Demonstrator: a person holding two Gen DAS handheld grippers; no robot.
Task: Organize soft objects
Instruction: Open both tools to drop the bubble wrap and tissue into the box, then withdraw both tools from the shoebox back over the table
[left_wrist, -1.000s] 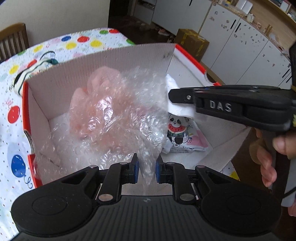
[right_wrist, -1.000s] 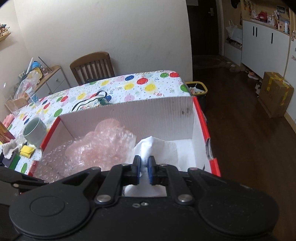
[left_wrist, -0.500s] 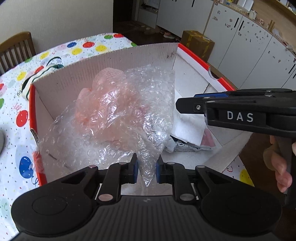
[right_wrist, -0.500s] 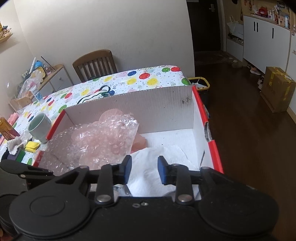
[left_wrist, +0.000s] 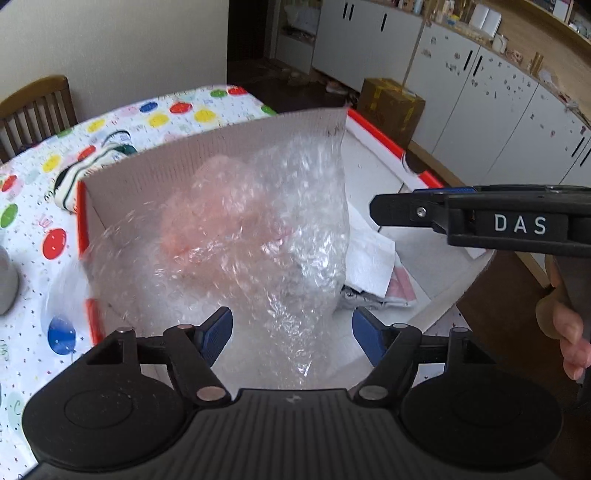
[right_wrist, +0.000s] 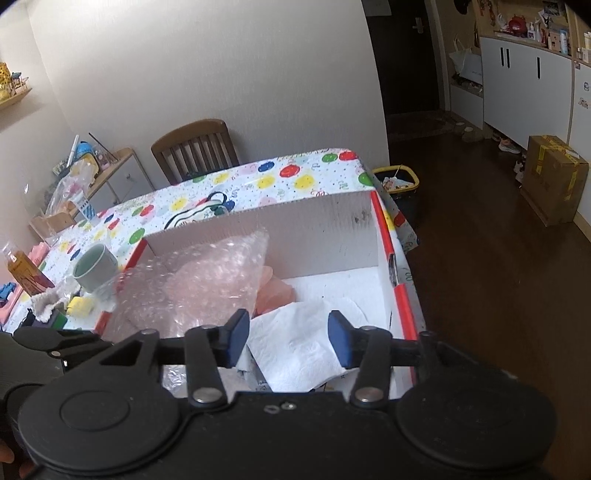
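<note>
Both grippers are spread wide and hold nothing. Between the blue pads of my left gripper (left_wrist: 291, 330) and just ahead of them stands the bubble wrap (left_wrist: 255, 236), a loose, crumpled heap with something pink showing through it. It sits in the near left part of the cardboard box (left_wrist: 221, 147), and its left edge bulges over the red-trimmed wall toward the dotted tablecloth (left_wrist: 44, 206). It is blurred in the left view, so I judge it is not settled.

My right gripper (right_wrist: 284, 332) hangs over the near right of the box, directly above the white paper towel (right_wrist: 303, 339), which lies flat on top of a printed packet I can only partly see. From the left camera that gripper shows as a black bar to the right, level with the top of the wrap.

What worries me is the wrap. It is springy and light, so it may unfold and slide out over the low left wall, or spill onto the towel to its right. Beyond that wall, left of my right gripper, stands a grey cup (right_wrist: 94, 266) with small clutter; wrap tumbling out could land against it. If I reach in again, an open finger could snag the film and drag it back out.
</note>
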